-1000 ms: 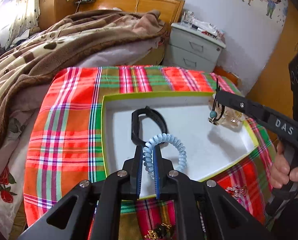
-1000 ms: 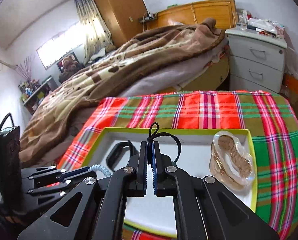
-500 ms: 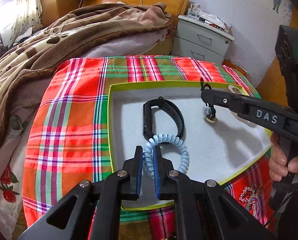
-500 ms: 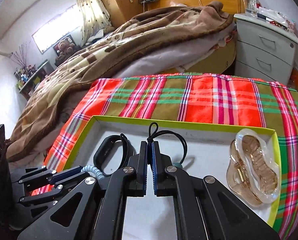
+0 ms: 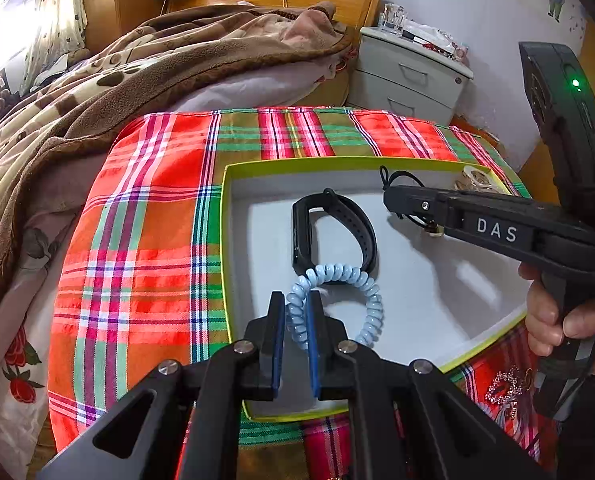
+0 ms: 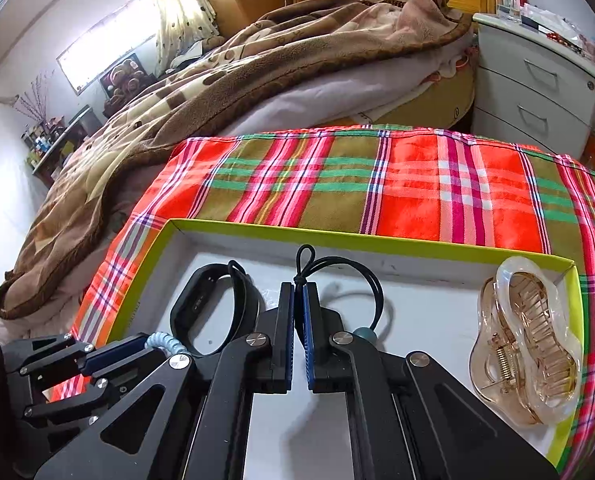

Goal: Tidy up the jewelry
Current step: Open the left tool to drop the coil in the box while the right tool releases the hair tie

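Hovering over the green-rimmed tray [image 5: 337, 163] at frame centre, the left gripper [image 5: 295, 320] pinches the blue coil bracelet [image 5: 371, 300] beside the black band [image 5: 337, 232], while the right gripper [image 6: 298, 308] clamps a black cord bracelet [image 6: 371, 292], seemingly to lay each down separately.

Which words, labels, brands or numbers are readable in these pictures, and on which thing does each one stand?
"DAS": white letters on the side of the right gripper, seen in the left wrist view.
The black fitness band has marks on its face, too blurred to read.
The items on the nightstand are too small to read.
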A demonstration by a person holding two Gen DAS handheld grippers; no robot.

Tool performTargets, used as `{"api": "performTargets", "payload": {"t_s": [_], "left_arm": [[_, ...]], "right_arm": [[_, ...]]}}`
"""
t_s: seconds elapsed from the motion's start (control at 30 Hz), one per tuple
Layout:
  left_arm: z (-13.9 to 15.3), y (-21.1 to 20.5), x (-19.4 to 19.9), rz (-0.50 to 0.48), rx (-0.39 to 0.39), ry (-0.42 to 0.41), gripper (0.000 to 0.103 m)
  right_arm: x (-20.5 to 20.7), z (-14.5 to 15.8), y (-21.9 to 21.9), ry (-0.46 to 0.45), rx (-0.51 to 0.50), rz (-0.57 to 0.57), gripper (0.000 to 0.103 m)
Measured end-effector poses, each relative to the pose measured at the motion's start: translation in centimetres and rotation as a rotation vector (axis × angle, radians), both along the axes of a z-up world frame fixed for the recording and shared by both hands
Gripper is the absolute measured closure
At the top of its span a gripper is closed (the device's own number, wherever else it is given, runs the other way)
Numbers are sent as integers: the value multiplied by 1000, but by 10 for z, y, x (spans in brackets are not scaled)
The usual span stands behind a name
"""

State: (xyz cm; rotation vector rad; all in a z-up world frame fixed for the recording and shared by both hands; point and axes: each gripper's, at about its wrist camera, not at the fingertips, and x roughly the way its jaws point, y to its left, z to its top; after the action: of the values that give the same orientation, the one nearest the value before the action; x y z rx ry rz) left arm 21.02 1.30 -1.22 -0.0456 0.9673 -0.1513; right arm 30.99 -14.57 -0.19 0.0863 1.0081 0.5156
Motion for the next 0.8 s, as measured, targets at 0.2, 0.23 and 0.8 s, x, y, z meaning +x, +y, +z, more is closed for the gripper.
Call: {"api": "performTargets", "payload": {"t_s": [0.2,0.23,0.8], "left_arm": [[1,1,1,5,-7,3,86],[1,2,1,4,-18,4,84],[22,4,-24,-12,-73,-41,60]], "right_arm": [[1,-2,3,6,-10,4,98],[0,-1,3,3,-10,5,97],[-44,32,-12,-104,-13,-41,89]]}}
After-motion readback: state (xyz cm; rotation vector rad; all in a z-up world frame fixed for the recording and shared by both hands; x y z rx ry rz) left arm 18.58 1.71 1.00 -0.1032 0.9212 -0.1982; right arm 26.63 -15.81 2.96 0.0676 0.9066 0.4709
